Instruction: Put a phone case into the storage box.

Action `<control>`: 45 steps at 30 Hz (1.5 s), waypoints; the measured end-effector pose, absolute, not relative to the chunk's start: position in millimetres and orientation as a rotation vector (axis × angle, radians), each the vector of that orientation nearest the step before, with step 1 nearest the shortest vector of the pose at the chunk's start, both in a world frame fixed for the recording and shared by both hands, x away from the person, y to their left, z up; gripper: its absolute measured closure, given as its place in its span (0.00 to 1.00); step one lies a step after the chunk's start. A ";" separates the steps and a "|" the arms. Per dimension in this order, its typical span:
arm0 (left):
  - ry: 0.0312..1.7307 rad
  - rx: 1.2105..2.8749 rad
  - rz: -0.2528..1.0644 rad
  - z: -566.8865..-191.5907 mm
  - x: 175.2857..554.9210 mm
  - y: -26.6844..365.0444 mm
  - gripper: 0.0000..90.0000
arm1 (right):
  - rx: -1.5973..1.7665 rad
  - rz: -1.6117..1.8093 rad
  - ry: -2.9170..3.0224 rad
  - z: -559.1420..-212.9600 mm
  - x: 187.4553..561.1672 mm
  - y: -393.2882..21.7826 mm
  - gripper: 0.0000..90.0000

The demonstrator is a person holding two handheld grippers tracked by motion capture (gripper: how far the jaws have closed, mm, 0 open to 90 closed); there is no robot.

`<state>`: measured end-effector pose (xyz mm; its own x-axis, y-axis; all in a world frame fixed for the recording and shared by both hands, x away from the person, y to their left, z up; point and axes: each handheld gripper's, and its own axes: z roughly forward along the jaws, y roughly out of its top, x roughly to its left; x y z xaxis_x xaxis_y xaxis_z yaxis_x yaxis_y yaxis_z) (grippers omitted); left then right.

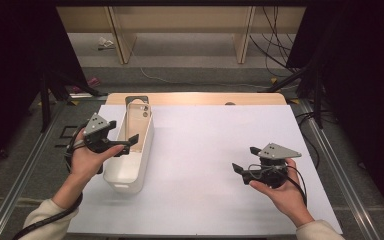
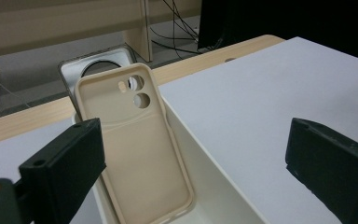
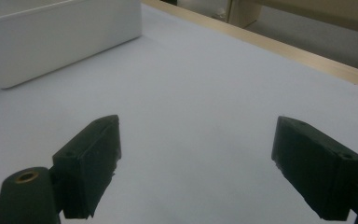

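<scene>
A white plastic bin [image 1: 126,176] stands lengthwise at the left of the table. A beige phone case [image 1: 140,116] leans upright inside its far end, camera holes up, and a grey case [image 1: 136,99] stands just behind it. My left gripper [image 1: 128,145] hovers over the middle of the bin, open, with nothing between its fingers. In the left gripper view the beige case [image 2: 140,154] lies ahead of the spread jaws, apart from them, with the grey case [image 2: 98,65] behind it. My right gripper [image 1: 245,158] is open above the white mat, pointing left toward the bin [image 3: 51,42].
A white mat [image 1: 205,150] covers the table, with a wooden edge [image 1: 195,98] showing at the back. Metal rails run along both sides. Cables and stand legs lie on the floor beyond the table.
</scene>
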<state>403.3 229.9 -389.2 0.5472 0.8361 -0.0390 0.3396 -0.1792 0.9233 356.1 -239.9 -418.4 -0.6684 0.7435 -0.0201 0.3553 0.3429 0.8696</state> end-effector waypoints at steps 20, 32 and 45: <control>0.909 1.772 0.593 -395.4 376.8 222.5 0.06 | 0.966 1.271 2.196 -418.3 356.1 -240.4 0.18; 0.874 1.777 0.590 -403.3 364.3 217.5 0.06 | 0.969 1.273 2.196 -418.1 355.8 -240.5 0.18; 0.854 1.794 0.582 -411.0 357.4 213.9 0.06 | 0.989 1.279 2.179 -417.0 351.7 -248.8 0.18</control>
<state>357.4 213.9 -411.0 0.6315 0.7754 -0.0018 0.2820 -0.2274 0.9321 351.7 -248.8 -417.0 -0.6560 0.7547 -0.0059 0.3630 0.3224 0.8742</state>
